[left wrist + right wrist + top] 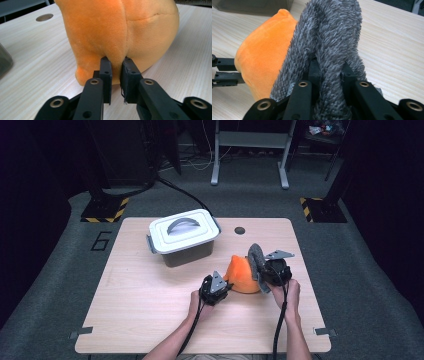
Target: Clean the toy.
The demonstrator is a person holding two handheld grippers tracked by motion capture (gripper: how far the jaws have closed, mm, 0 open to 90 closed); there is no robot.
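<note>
The left gripper [116,65] is pinching a fold of the orange plush toy [120,32]; the right gripper [329,72] is clamping its grey furry part [329,30]. The toy is sitting right of centre on the table [140,310], bare wood lying near-left, the lidded storage box [184,236] standing far-left.

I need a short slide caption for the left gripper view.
Left tool pinching a fold of the orange plush toy on the wooden table.

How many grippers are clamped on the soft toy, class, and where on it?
2. The left gripper pinches the orange plush low on its side; the right gripper clamps its grey furry part.
</note>
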